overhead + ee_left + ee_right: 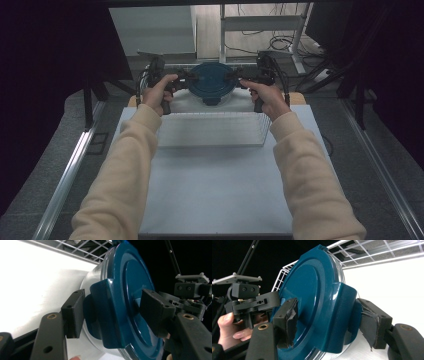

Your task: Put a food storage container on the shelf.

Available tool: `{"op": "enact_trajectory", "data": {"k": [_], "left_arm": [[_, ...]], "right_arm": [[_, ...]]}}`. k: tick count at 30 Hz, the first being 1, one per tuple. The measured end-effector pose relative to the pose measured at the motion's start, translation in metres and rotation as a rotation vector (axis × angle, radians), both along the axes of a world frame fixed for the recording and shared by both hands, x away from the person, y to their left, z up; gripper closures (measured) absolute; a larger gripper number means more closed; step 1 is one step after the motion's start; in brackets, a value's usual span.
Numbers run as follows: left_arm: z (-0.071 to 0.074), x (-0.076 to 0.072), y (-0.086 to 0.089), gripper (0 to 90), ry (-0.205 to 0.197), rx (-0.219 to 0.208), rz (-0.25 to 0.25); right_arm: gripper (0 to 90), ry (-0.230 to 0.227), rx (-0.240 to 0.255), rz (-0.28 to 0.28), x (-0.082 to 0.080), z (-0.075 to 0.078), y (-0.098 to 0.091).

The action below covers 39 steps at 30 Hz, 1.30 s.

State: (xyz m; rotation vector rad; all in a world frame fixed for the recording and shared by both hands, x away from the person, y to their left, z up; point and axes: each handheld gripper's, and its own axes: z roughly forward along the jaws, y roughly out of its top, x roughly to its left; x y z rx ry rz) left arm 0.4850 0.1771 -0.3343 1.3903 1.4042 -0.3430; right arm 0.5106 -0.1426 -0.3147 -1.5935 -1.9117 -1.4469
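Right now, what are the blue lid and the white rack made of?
The blue lid looks like glossy moulded plastic: it shines with soft reflections. The white rack looks like thin metal wire, probably coated white, since it is a grid of slim bars.

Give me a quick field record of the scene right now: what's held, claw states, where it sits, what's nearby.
object: clear container with blue lid
left claw: its pads sit at the lid's side clip; contact unclear
right claw: its pads sit at the opposite clip; contact unclear
location: far end of white table, whether resting or lifted unclear
nearby: white wire rack, on the person's side of the container
hands: one on each claw handle
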Motion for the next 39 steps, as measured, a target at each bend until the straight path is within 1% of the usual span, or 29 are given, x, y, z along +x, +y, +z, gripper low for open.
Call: {"op": "enact_trajectory", "data": {"k": [3,5,7,8,9,12,14,15,17,18,19,20,21,23,25,26,27,28,29,30,32,33,34,35,36,37,39], "left_arm": [[-0.001,0.0,-0.001,38.6,-0.009,-0.003,0.008],[-0.003,0.001,-0.001,37.8,-0.007,-0.011,0.003],[-0.004,0.001,-0.002,33.7,-0.01,-0.013,-0.001],[-0.003,0.0,-0.001,31.4,-0.023,-0.003,0.005],[-0.002,-0.001,0.0,28.9,-0.039,0.006,0.019],[0.004,-0.007,0.004,24.8,-0.071,0.058,0.062],[0.009,-0.015,0.006,23.2,-0.099,0.077,0.075],[0.013,-0.02,0.007,23.2,-0.115,0.086,0.073],[0.019,-0.032,0.008,22.9,-0.153,0.113,0.06],[0.022,-0.04,0.007,22.9,-0.175,0.137,0.056],[0.023,-0.045,0.007,23.0,-0.189,0.148,0.049],[0.025,-0.055,0.007,23.0,-0.215,0.155,0.035],[0.026,-0.063,0.006,23.1,-0.228,0.159,0.024],[0.028,-0.079,0.004,23.1,-0.256,0.178,0.005],[0.027,-0.092,0.001,23.2,-0.264,0.21,-0.016],[0.025,-0.104,-0.001,23.2,-0.276,0.246,-0.046],[0.024,-0.11,-0.002,23.3,-0.281,0.263,-0.052],[0.022,-0.116,-0.003,23.4,-0.289,0.277,-0.055],[0.019,-0.127,-0.004,23.5,-0.301,0.288,-0.066],[0.016,-0.135,-0.004,23.5,-0.312,0.293,-0.075],[0.008,-0.151,-0.005,23.9,-0.332,0.301,-0.084],[0.005,-0.158,-0.004,24.1,-0.338,0.297,-0.084],[-0.001,-0.167,-0.004,24.2,-0.349,0.3,-0.093],[-0.006,-0.175,-0.003,24.2,-0.356,0.313,-0.097],[-0.011,-0.182,-0.003,24.4,-0.36,0.321,-0.1],[-0.017,-0.189,-0.004,24.5,-0.364,0.33,-0.108],[-0.03,-0.2,-0.004,25.0,-0.359,0.332,-0.117]], "right_arm": [[35.0,0.031,0.014,0.009,0.002,-0.004,-0.003],[34.5,0.019,0.019,0.003,0.002,-0.005,-0.003],[31.1,0.009,0.012,-0.001,0.001,-0.005,-0.002],[25.6,-0.002,0.001,-0.002,0.0,-0.005,0.0],[20.5,-0.026,-0.018,-0.008,-0.002,-0.003,0.002],[8.7,-0.071,-0.056,-0.022,-0.007,0.003,0.003],[6.2,-0.121,-0.113,-0.049,-0.015,0.009,0.003],[4.8,-0.132,-0.121,-0.047,-0.019,0.011,0.002],[4.6,-0.16,-0.136,-0.041,-0.029,0.016,0.001],[4.2,-0.173,-0.13,-0.024,-0.036,0.019,0.001],[3.9,-0.191,-0.128,-0.011,-0.043,0.022,0.0],[4.0,-0.209,-0.136,-0.007,-0.049,0.024,0.0],[4.0,-0.243,-0.167,0.0,-0.059,0.028,-0.002],[4.2,-0.289,-0.203,0.015,-0.074,0.032,-0.006],[5.3,-0.332,-0.224,0.032,-0.089,0.034,-0.011],[5.9,-0.345,-0.233,0.038,-0.095,0.033,-0.013],[6.8,-0.365,-0.256,0.048,-0.106,0.03,-0.018],[7.3,-0.372,-0.261,0.054,-0.111,0.028,-0.021],[7.8,-0.378,-0.263,0.062,-0.116,0.024,-0.024],[8.6,-0.394,-0.272,0.073,-0.125,0.018,-0.029],[9.1,-0.401,-0.296,0.085,-0.138,0.006,-0.035],[9.7,-0.407,-0.303,0.088,-0.145,0.001,-0.039],[10.4,-0.413,-0.305,0.09,-0.15,-0.003,-0.042],[11.0,-0.422,-0.308,0.094,-0.158,-0.009,-0.047],[11.5,-0.426,-0.303,0.095,-0.165,-0.013,-0.052],[12.0,-0.423,-0.289,0.099,-0.171,-0.018,-0.056],[12.8,-0.418,-0.237,0.114,-0.183,-0.03,-0.066]]}}
